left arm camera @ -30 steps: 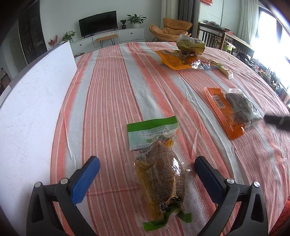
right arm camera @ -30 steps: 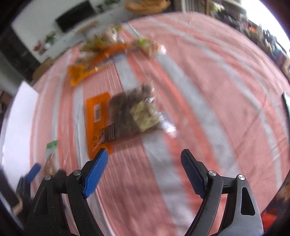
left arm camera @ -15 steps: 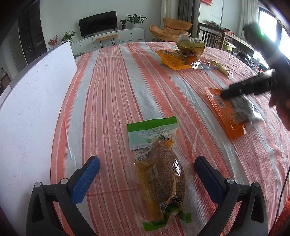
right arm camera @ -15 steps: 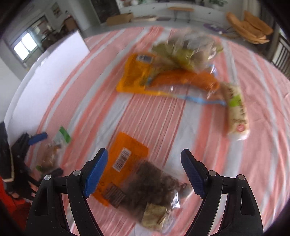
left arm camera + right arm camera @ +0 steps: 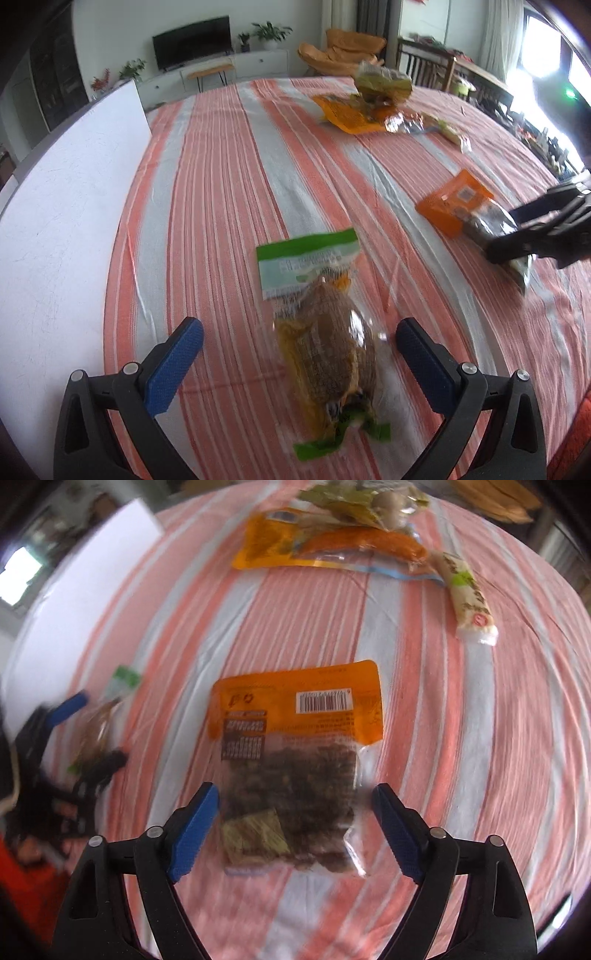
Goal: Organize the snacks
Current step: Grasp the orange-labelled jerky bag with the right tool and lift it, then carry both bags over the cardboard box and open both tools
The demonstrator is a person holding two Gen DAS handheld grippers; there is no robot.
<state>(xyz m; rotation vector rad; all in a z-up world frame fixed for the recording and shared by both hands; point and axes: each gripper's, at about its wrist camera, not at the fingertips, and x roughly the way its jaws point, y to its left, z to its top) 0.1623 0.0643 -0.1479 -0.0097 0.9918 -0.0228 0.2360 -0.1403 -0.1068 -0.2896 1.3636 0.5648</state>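
A green-topped clear packet with a brown snack [image 5: 321, 343] lies on the striped tablecloth [image 5: 229, 206] between the fingers of my open left gripper [image 5: 299, 354]. An orange-topped packet of dark snack [image 5: 295, 753] lies flat, its lower end between the fingers of my open right gripper [image 5: 295, 819]. That packet also shows in the left wrist view [image 5: 465, 208], with the right gripper [image 5: 517, 236] astride its near end. The left gripper [image 5: 74, 734] and green packet [image 5: 107, 723] show blurred at the left of the right wrist view.
A pile of more snacks [image 5: 332, 535] lies at the far side: an orange packet, a carrot-coloured one, a green bag. A white stick packet [image 5: 469, 598] lies to its right. A white board [image 5: 55, 221] covers the table's left side.
My right gripper has swung round and come down over the orange packet, which now sits between its fingers. My left gripper has edged slightly forward over the green packet.
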